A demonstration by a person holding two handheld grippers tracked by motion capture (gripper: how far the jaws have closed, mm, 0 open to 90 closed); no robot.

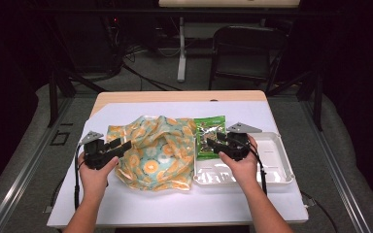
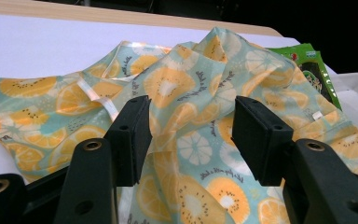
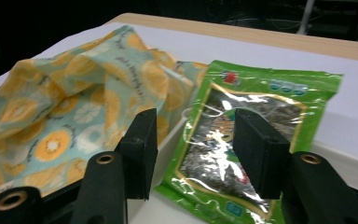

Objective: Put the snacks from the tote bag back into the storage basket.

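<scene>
Snack packet [image 3: 242, 140] leans on tray rim [image 1: 281, 145] | right tool [image 3: 193, 140] agape, empty | left tool [image 2: 191, 135] agape over fruit-print bag [image 2: 191, 93]

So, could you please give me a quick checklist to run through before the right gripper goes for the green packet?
1. Right gripper jaws open: ok, nothing is between them.
2. Jaws lined up on the green packet: ok, it lies just ahead of them.
3. Packet free of the fruit-print bag: cannot tell; their edges meet or overlap.
4. Packet seated in the white tray: not ok, it hangs over the tray's left rim onto the table.
5. Left gripper ready at the bag: ok, jaws open with the bag's fabric between them, not pinched.
</scene>
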